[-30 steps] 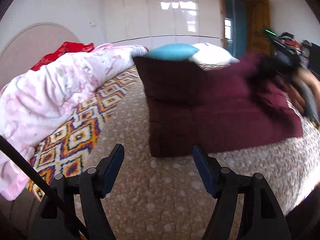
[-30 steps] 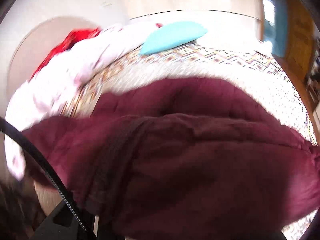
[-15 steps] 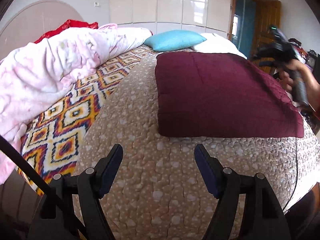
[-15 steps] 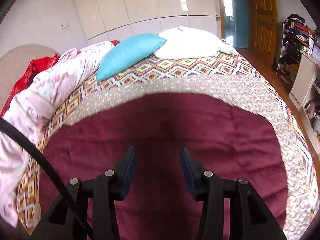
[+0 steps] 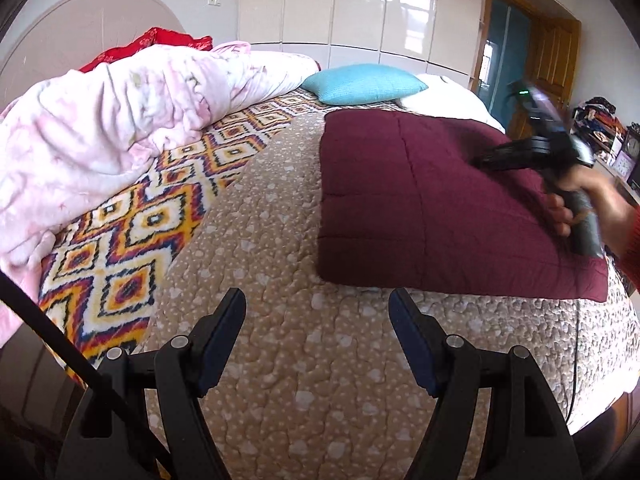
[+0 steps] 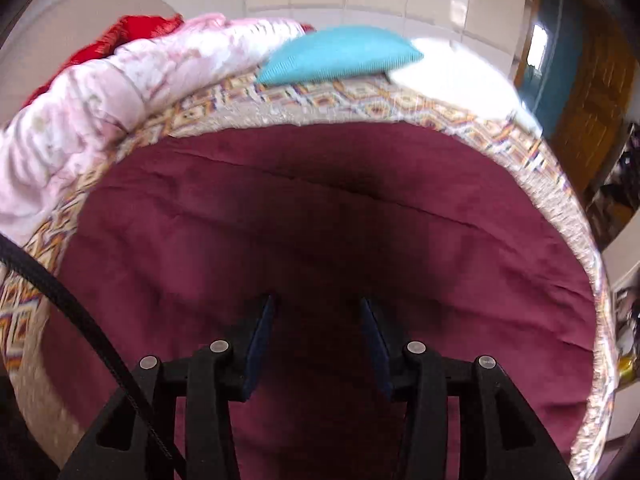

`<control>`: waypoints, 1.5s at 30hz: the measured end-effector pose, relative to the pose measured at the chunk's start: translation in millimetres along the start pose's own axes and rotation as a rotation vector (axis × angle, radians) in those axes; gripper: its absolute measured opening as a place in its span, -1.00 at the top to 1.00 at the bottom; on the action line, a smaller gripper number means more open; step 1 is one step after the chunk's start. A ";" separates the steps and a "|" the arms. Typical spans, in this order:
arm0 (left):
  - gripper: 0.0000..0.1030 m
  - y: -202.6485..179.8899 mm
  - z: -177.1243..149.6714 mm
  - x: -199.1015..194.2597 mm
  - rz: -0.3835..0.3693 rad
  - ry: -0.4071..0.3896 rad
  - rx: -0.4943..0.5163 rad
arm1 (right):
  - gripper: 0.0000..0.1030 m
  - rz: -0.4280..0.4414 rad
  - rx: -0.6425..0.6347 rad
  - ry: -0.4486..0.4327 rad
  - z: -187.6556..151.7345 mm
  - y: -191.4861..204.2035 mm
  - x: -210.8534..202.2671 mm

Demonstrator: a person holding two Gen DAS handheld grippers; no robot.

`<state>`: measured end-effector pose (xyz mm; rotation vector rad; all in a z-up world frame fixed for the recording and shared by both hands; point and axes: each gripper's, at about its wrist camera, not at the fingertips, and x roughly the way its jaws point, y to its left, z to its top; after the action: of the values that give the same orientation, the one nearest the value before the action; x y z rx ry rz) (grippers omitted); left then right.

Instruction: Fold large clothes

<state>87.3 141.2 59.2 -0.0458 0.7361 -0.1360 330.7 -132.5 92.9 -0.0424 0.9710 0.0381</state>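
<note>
Right tool (image 6: 316, 340) now lower over maroon garment (image 6: 320, 240)

right gripper (image 6: 316, 320): fingers (image 6: 262, 336) apart, nothing between them; jaws have just been opening; pointing down at the fabric
maroon blanket (image 6: 320, 216): folded, lies flat on the bed, fills most of the view; faint crease line runs across its far part
bedspread (image 6: 568, 200): beige, speckled, shows around the blanket's edges
patterned cover (image 6: 360, 100): diamond print, beyond the blanket
teal pillow (image 6: 340, 60): far end of the bed, beside white pillow (image 6: 452, 76)
pink duvet (image 6: 120, 92): bunched along the left side
red cloth (image 6: 132, 32): behind the duvet
wooden door (image 6: 588, 92): right, blurred
black cable (image 6: 80, 320): lower left
</note>
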 end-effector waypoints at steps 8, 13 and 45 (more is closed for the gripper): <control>-0.41 31.7 -11.6 20.1 -0.011 0.049 -0.094 | 0.02 -0.130 0.064 0.024 66.0 0.9 80.7; -0.41 42.1 -18.3 25.0 -0.012 0.056 -0.149 | 0.01 -0.192 0.122 0.010 86.9 -14.4 110.3; -0.41 33.7 -27.5 -6.0 0.035 0.049 -0.122 | -0.30 -0.023 -0.080 -0.124 26.5 85.9 3.9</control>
<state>68.1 175.6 39.7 -0.1457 0.7934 -0.0586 350.4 -45.3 103.0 -0.1239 0.8450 0.0576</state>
